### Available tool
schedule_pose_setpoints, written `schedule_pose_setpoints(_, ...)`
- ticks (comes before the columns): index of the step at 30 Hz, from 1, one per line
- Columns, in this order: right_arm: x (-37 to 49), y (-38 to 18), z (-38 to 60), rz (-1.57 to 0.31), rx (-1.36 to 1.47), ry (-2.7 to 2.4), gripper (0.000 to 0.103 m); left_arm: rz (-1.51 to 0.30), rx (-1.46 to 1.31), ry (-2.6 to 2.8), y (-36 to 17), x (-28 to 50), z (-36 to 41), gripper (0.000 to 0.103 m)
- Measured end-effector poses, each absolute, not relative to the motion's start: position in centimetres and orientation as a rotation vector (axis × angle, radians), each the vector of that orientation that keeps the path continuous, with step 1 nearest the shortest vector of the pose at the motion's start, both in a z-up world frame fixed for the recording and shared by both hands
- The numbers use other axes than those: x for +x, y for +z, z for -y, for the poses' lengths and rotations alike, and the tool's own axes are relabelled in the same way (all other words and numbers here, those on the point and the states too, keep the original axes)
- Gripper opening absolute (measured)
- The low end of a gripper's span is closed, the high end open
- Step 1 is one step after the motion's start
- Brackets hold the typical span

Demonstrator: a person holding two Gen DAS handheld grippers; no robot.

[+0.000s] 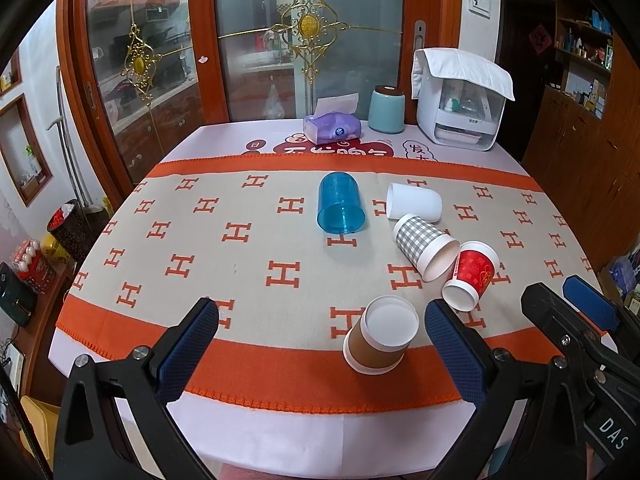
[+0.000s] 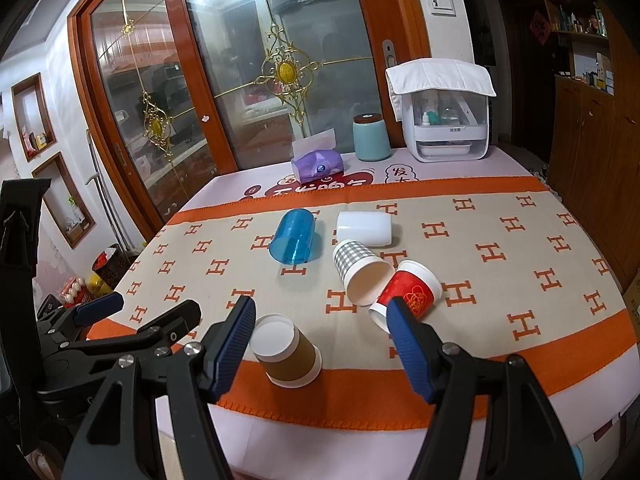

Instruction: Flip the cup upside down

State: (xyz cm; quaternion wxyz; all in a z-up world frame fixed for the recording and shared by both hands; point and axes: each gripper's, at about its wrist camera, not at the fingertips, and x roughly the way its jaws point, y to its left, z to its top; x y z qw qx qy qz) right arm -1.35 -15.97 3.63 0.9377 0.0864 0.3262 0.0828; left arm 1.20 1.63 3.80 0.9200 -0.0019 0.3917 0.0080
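A brown paper cup (image 1: 378, 336) (image 2: 286, 354) stands upside down on the orange border of the cloth, near the front edge. A red paper cup (image 1: 471, 280) (image 2: 406, 295), a grey checked cup (image 1: 426, 246) (image 2: 360, 274), a white cup (image 1: 414, 202) (image 2: 363, 229) and a clear blue cup (image 1: 341, 208) (image 2: 294, 242) lie on their sides behind it. My left gripper (image 1: 320, 344) is open and empty, the brown cup just ahead between its fingers. My right gripper (image 2: 320, 340) is open and empty, over the brown cup's right side.
A patterned orange and beige cloth (image 1: 240, 240) covers the table. At the back stand a purple tissue pack (image 1: 332, 126), a teal canister (image 1: 386, 110) and a white appliance (image 1: 460, 116) with a towel. Glass doors stand behind; a wooden cabinet (image 1: 580, 152) is at right.
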Motion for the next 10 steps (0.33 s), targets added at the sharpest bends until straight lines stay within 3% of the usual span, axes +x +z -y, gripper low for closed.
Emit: schedule_pose_setpoints(10, -1.39, 3.43, 15.91, -0.669, 0.177, 0.169, 0.068, -0.808, -0.003, 0.017, 3.7, 1.24, -1.69, 0.102)
